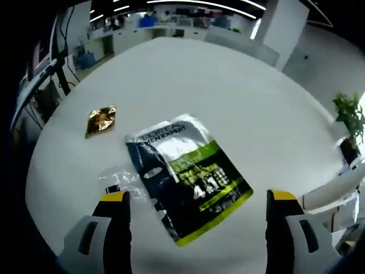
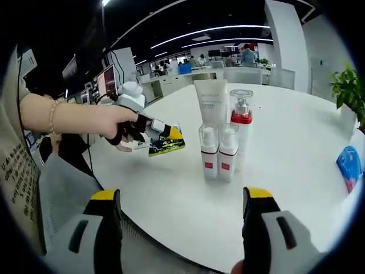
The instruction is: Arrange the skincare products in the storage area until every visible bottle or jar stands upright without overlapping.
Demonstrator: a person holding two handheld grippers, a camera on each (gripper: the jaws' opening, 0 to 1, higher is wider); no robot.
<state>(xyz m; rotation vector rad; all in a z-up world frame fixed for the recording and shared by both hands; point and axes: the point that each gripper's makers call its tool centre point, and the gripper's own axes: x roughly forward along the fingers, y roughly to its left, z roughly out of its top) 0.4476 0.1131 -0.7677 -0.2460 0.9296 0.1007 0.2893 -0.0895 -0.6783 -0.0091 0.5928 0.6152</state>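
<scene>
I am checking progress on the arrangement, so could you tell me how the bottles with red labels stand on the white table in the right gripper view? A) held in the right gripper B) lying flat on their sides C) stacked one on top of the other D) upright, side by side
D: the two small bottles stand upright side by side on the white table, ahead of the open right gripper.

On the white counter [image 2: 296,148] four skincare containers stand upright in a tight cluster: a pale tube [image 2: 211,101] at the back, a clear-capped pump bottle with a red collar [image 2: 241,117] beside it, and two small red-labelled white bottles [image 2: 209,151] [image 2: 228,152] in front, side by side. A dark-and-green sachet [image 1: 188,174] lies flat, well apart from them.
</scene>
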